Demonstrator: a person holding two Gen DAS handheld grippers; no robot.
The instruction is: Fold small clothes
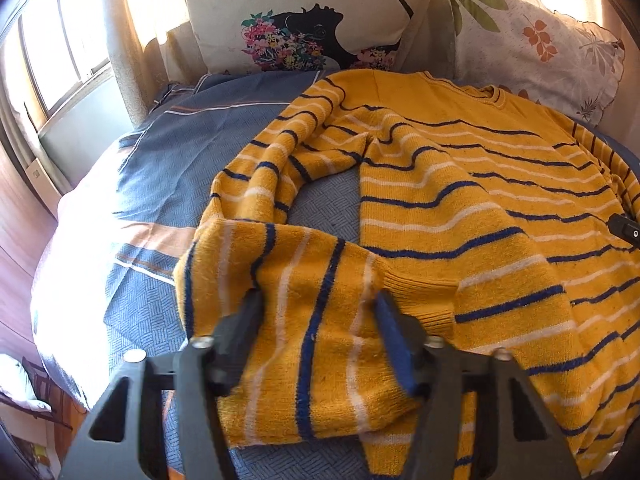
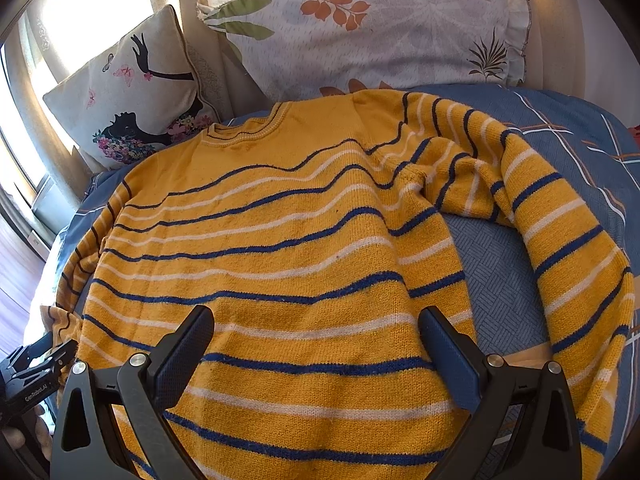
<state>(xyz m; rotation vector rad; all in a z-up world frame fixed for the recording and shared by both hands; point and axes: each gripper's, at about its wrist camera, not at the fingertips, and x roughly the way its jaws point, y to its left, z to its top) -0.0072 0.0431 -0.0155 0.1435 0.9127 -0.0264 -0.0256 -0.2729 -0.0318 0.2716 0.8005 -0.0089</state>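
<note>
A yellow sweater with blue and white stripes (image 2: 280, 248) lies face up on the bed, collar toward the pillows. It also shows in the left wrist view (image 1: 480, 200). My left gripper (image 1: 316, 308) has its jaws around the cuff end of the left sleeve (image 1: 304, 344), which lies between the fingers and drapes over them. My right gripper (image 2: 316, 320) is open and empty over the sweater's lower body. The right sleeve (image 2: 560, 240) curves out over the bed and back toward the hem. The left gripper shows at the right wrist view's left edge (image 2: 36, 364).
The bed has a blue patterned cover (image 1: 168, 184). A cushion with a black silhouette print (image 1: 304, 20) and a leaf-print pillow (image 2: 380, 28) lean at the head. A window and curtain (image 1: 60, 60) are at the left, with wooden floor (image 1: 20, 240) beside the bed.
</note>
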